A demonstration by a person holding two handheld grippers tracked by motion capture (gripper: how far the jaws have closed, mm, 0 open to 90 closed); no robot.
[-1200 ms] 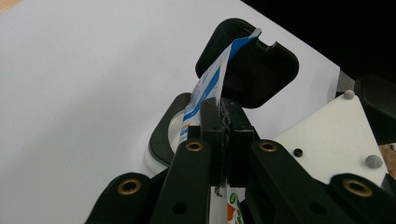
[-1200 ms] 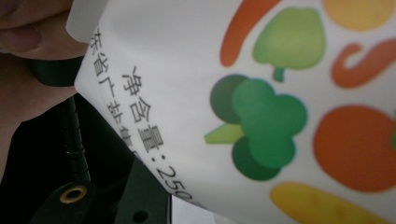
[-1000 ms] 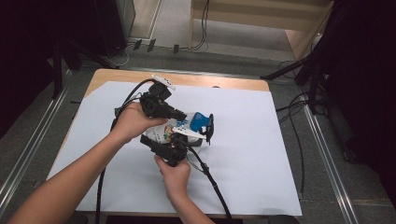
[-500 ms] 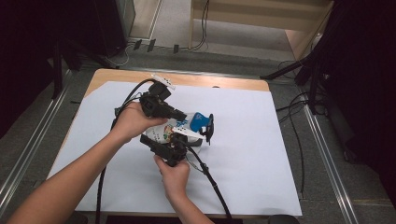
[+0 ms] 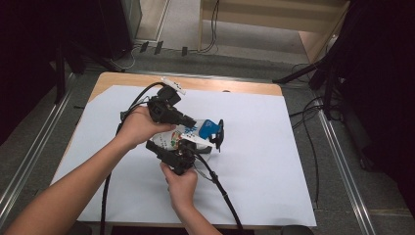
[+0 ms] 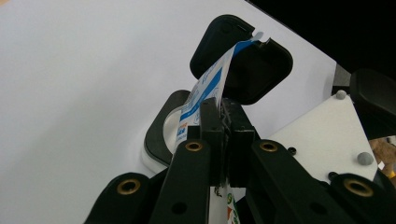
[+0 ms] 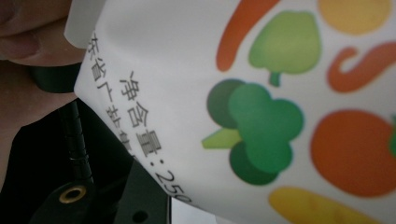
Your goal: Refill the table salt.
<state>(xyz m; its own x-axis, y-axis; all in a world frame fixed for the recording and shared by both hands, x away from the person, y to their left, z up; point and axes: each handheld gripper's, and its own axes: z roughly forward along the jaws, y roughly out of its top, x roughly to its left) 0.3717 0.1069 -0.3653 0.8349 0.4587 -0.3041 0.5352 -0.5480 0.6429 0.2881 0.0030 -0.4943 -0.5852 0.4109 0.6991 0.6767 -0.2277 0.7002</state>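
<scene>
Two tongs meet on one white plastic pouch printed with coloured vegetables and a blue-and-white top strip, held above the middle of the white paper-covered surface. Your left tongs are clenched on the pouch's thin blue-striped top edge. Your right tongs grasp the pouch's printed body from below; in the right gripper view that body sits hard against the lens. One black rounded-square container with a hinged lid stands open beneath; its contents cannot be judged.
</scene>
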